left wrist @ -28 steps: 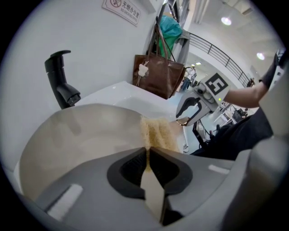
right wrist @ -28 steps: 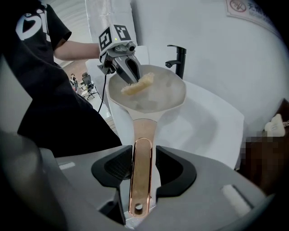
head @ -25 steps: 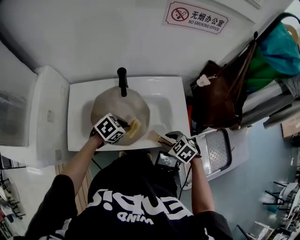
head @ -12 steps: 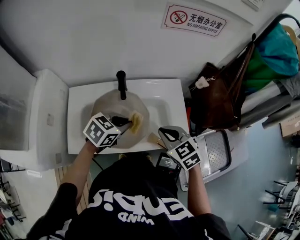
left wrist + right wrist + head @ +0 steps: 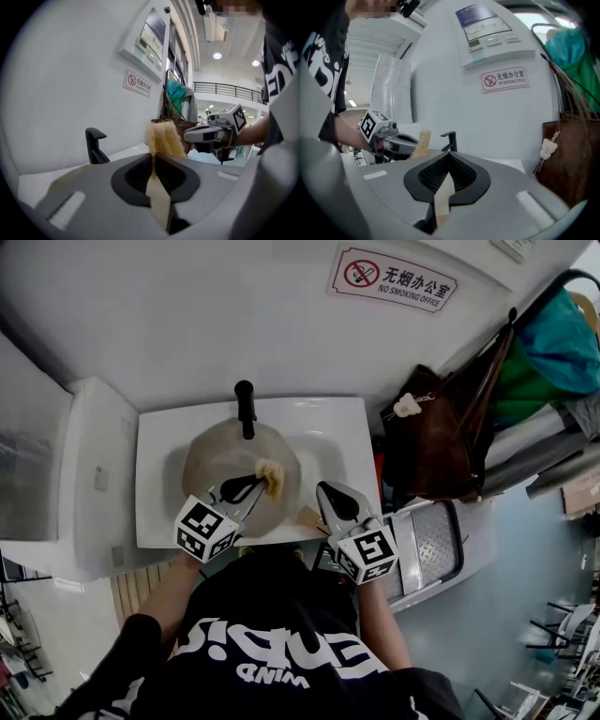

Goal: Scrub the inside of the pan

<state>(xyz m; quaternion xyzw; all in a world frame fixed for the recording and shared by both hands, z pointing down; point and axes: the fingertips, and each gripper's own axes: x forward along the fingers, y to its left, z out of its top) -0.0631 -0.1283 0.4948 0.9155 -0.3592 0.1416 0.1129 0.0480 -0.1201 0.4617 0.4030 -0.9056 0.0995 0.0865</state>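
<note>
**Sponge gripped over the pan, right fingers shut and empty**

The left gripper (image 5: 153,155) has its fingers (image 5: 140,174) pressed together on the lower edge of a yellow sponge (image 5: 164,137), which stands up out of the tips. The right gripper (image 5: 449,155) has its fingers (image 5: 461,174) fully together, with nothing between them.

From the head view, the left gripper (image 5: 255,483) reaches in from the front left and the sponge (image 5: 272,477) shows over the middle of the pan (image 5: 217,457). The right gripper (image 5: 326,487) is at the sink's front edge, just right of the pan and apart from it.

The grey round pan lies in the white sink (image 5: 342,439), filling its left part, with its far rim under the black faucet (image 5: 245,405). A brown bag (image 5: 436,442) hangs to the right of the sink, and a no-smoking sign (image 5: 392,277) is fixed on the white wall behind.
</note>
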